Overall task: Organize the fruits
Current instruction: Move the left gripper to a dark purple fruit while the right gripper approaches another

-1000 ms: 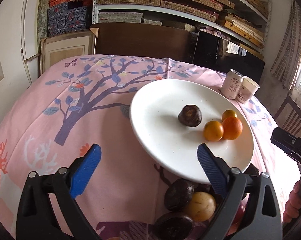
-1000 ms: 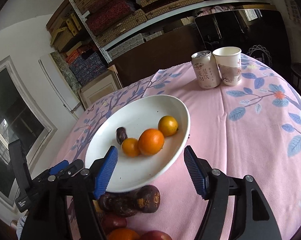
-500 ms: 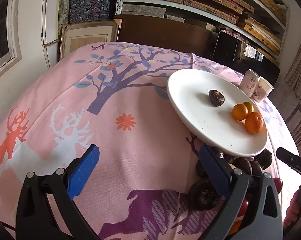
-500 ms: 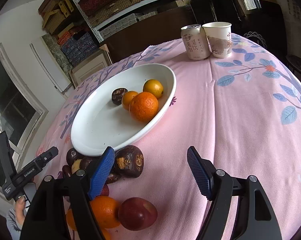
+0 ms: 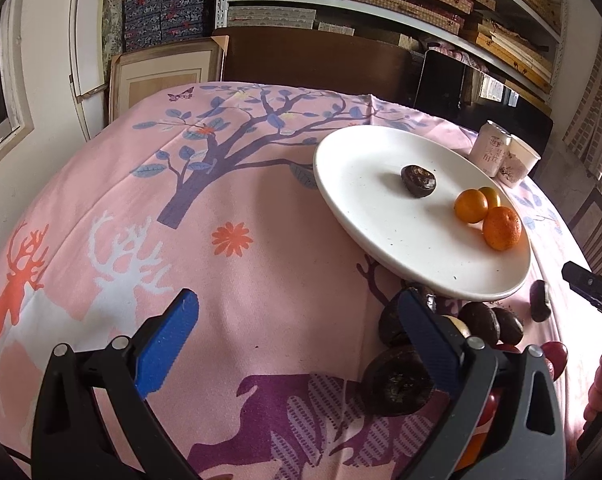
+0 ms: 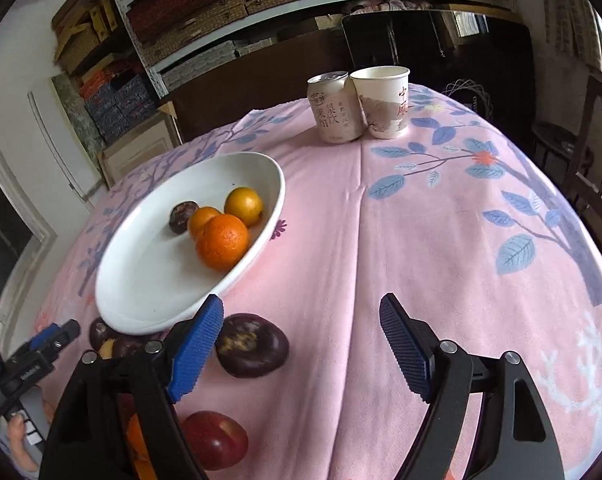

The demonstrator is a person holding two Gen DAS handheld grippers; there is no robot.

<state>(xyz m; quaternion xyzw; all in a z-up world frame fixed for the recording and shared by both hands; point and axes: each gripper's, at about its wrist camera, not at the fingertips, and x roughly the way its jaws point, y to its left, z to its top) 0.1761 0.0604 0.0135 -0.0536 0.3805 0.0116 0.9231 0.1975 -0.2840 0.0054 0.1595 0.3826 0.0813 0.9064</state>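
A white plate (image 5: 381,200) (image 6: 153,292) on the pink cloth holds a dark fruit (image 5: 418,180) and three oranges (image 5: 502,227) (image 6: 222,242). Its near rim hangs over several loose dark fruits (image 5: 397,384). My left gripper (image 5: 297,304) is open over bare cloth, left of that pile. My right gripper (image 6: 301,308) has its jaws opening. A dark purple fruit (image 6: 251,344) lies on the cloth just inside its left finger, and the pads are not pressing on it. A red fruit (image 6: 213,440) lies nearer, with an orange partly hidden behind the finger.
A drink can (image 6: 333,108) and a paper cup (image 6: 383,102) stand together at the far side of the table. Bare pink cloth stretches to the right of the plate. A wooden chair (image 5: 597,232) is by the table's right edge, with shelves of boxes behind.
Both grippers have drawn back from the plate's rim, so the plate sits farther off. The right view now takes in the loose fruit below the plate, and the right jaws stand wider.
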